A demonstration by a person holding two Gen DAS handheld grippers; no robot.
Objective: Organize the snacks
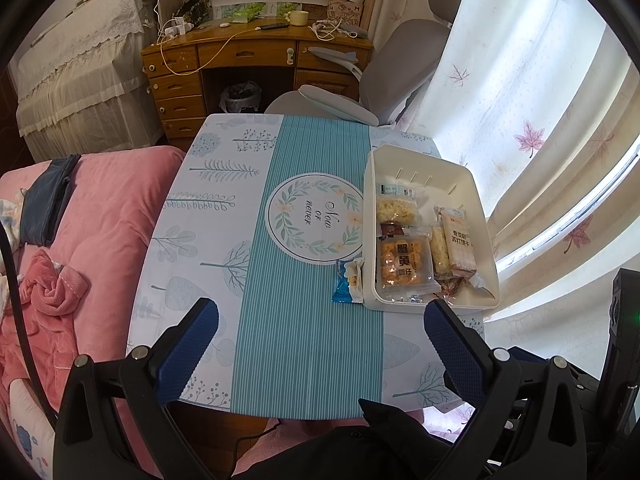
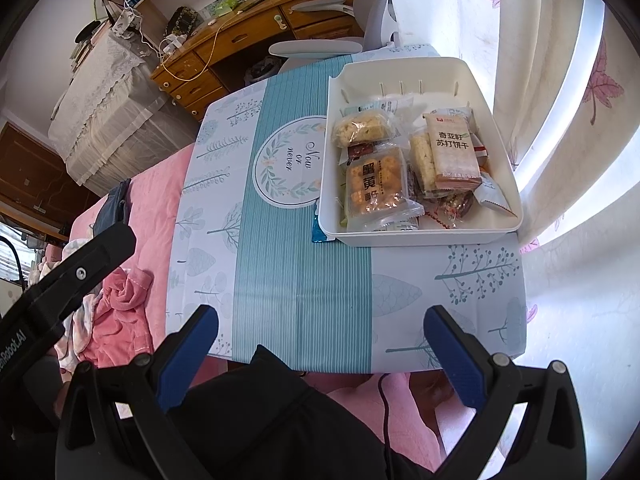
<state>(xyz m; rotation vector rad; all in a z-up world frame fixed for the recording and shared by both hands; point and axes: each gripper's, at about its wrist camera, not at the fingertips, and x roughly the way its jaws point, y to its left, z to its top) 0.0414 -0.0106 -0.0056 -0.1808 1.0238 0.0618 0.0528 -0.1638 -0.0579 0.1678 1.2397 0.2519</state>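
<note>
A white plastic bin stands on the right side of the small table and holds several snack packets, among them an orange cracker pack and a tall biscuit pack. A blue snack packet lies on the cloth against the bin's left wall, half hidden in the right wrist view. My left gripper is open and empty above the table's near edge. My right gripper is open and empty, also near the front edge.
The table wears a teal and white cloth. A pink bed lies to the left, curtains to the right. A grey chair and wooden desk stand behind the table.
</note>
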